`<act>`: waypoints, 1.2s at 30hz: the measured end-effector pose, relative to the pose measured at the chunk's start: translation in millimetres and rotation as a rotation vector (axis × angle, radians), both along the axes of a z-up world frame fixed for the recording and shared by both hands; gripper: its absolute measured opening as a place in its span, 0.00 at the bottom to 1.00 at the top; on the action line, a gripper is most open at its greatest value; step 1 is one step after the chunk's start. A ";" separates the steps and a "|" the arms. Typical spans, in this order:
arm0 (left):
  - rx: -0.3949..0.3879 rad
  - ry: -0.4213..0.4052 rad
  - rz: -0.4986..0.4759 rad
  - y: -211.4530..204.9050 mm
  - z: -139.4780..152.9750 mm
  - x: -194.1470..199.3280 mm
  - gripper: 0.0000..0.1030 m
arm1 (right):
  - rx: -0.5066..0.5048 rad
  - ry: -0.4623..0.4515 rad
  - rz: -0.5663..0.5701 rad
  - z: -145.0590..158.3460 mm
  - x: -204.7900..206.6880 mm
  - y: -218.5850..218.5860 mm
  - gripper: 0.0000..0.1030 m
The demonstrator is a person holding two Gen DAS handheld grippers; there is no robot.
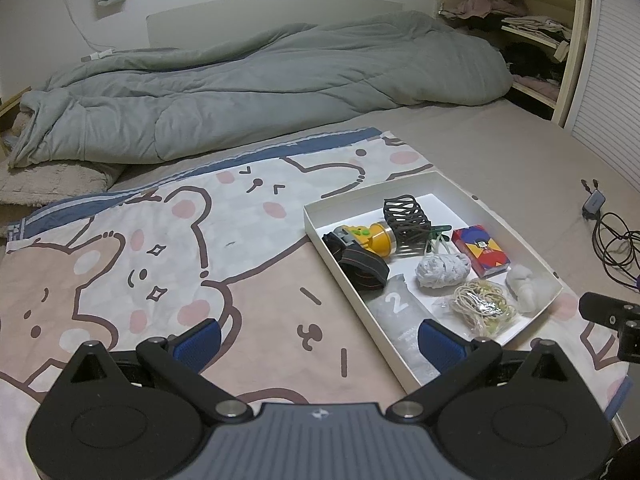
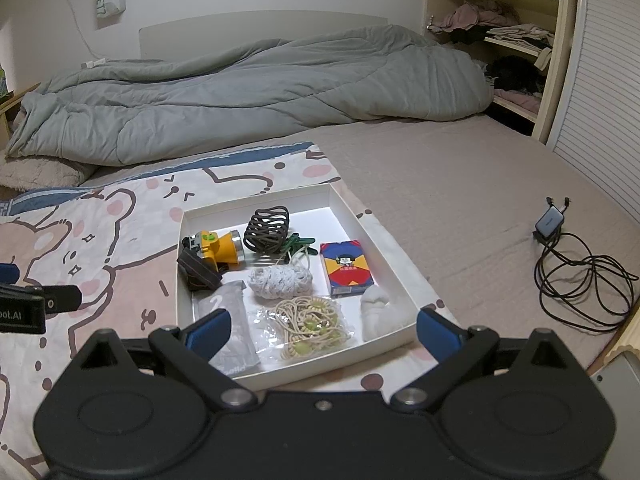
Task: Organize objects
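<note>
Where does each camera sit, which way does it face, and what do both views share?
Left wrist: on the left gripper, low over the cartoon blanket, facing the quilt; its own open jaws show, and the right gripper's tip at the right edge.
Right wrist: on the right gripper, just before the white tray, facing the same way; its open jaws show, and the left gripper at the left edge.
Shared: tray, yellow headlamp, card box.

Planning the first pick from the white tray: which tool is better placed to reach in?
Right, likely. The right tool hangs open directly over the near edge of the white tray, facing the bead bag. The left tool, also open, sits mostly over the cartoon sheet beside it.
</note>
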State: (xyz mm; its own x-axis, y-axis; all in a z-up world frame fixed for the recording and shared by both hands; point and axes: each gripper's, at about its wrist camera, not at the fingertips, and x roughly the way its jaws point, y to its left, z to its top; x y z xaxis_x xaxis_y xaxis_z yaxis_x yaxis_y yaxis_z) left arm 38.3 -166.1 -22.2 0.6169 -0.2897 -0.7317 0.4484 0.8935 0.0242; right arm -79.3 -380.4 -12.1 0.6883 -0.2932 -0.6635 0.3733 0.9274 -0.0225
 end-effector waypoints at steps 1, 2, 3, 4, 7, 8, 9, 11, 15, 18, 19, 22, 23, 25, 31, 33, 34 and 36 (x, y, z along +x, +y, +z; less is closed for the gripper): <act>-0.001 0.000 0.000 0.3 0.1 0.0 1.00 | 0.001 0.000 0.000 0.0 0.0 -0.1 0.97; -0.001 0.001 -0.001 0.3 0.2 0.0 1.00 | 0.000 0.000 0.001 0.0 0.0 -0.2 0.97; -0.002 0.002 -0.002 0.4 0.0 0.0 1.00 | 0.001 0.000 0.000 0.1 0.2 -0.2 0.97; -0.002 0.002 -0.003 0.3 -0.3 -0.1 1.00 | 0.001 0.000 0.000 0.1 0.2 -0.2 0.97; -0.002 0.000 -0.003 0.0 -0.9 -0.9 1.00 | 0.001 0.000 0.001 0.2 0.2 -0.2 0.97; -0.003 0.000 -0.003 -0.3 -1.1 -1.0 1.00 | 0.002 0.000 0.000 0.1 0.3 0.0 0.97; -0.003 0.001 -0.004 -0.4 -1.0 -0.8 1.00 | 0.002 0.000 0.000 0.1 0.2 -0.3 0.97; -0.008 0.005 -0.005 0.1 -1.2 -0.7 1.00 | 0.004 0.000 -0.001 -0.4 0.1 0.1 0.97; -0.007 0.005 -0.007 0.6 -1.3 0.2 1.00 | 0.005 0.001 0.002 -0.4 0.5 -0.7 0.97; -0.007 0.006 -0.007 0.8 -1.5 0.2 1.00 | 0.005 0.001 0.001 -0.5 0.6 0.0 0.97; -0.007 0.005 -0.007 0.8 -1.4 0.1 1.00 | 0.005 0.001 0.001 -0.5 0.4 -0.3 0.97; -0.006 0.005 -0.006 0.6 -1.8 0.1 1.00 | 0.006 0.001 0.001 -0.6 0.5 0.2 0.97; -0.006 0.005 -0.006 0.6 -1.8 0.1 1.00 | 0.005 0.001 0.000 -0.5 0.3 -0.1 0.97; -0.007 0.005 -0.007 0.6 -1.7 0.1 1.00 | 0.005 0.001 0.001 -0.4 0.4 -0.1 0.97; -0.007 0.002 -0.013 1.2 -2.1 -0.9 1.00 | 0.007 0.001 0.000 -0.8 0.5 -0.5 0.97; -0.007 0.002 -0.013 1.3 -1.7 -1.0 1.00 | 0.007 0.001 0.001 -1.5 0.8 -0.7 0.97; -0.008 0.002 -0.012 1.2 -1.6 -1.0 1.00 | 0.007 0.001 0.001 -1.5 0.7 -0.7 0.97; -0.008 0.002 -0.012 1.1 -1.7 -1.0 1.00 | 0.007 0.001 0.000 -1.3 0.6 -0.6 0.97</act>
